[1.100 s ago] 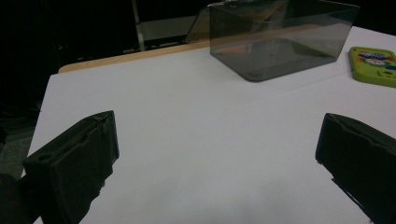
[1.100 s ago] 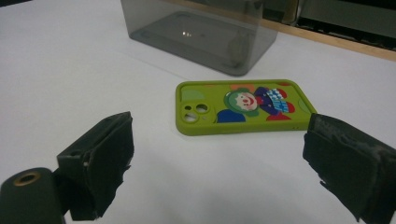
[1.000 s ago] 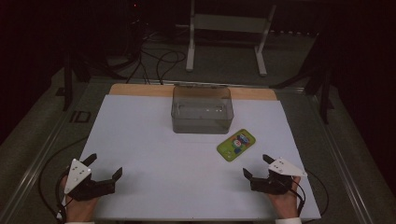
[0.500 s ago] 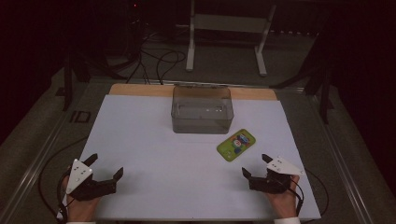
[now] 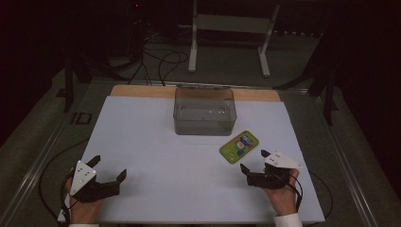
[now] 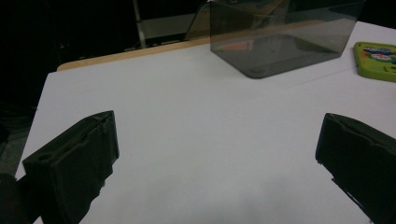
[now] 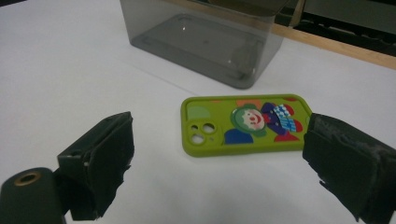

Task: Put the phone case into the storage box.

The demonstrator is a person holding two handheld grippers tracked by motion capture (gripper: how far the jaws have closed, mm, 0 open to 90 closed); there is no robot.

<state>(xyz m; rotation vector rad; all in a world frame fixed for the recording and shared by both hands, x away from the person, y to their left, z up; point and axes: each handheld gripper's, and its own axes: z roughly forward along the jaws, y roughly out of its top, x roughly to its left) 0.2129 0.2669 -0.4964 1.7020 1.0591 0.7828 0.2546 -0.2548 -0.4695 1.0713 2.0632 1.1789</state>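
Observation:
A green phone case (image 5: 239, 146) with a clown picture lies flat on the white table sheet (image 5: 156, 142), right of centre. Behind it stands a clear grey plastic box (image 5: 204, 110), open and empty. My right gripper (image 5: 254, 161) rests near the front right, open, a short way in front of the green phone case (image 7: 246, 124), with nothing between its jaws. My left gripper (image 5: 109, 166) sits at the front left, open and empty, far from both the clear box (image 6: 280, 35) and the phone case (image 6: 377, 59).
The sheet covers a wooden tabletop whose edge (image 5: 137, 91) shows at the back. Cables and a white stand (image 5: 229, 38) lie on the dark floor beyond the table. Bare sheet lies between the two grippers.
My right gripper has crept slightly left and forward toward the phone case. The left gripper, the box and the case have stayed put.

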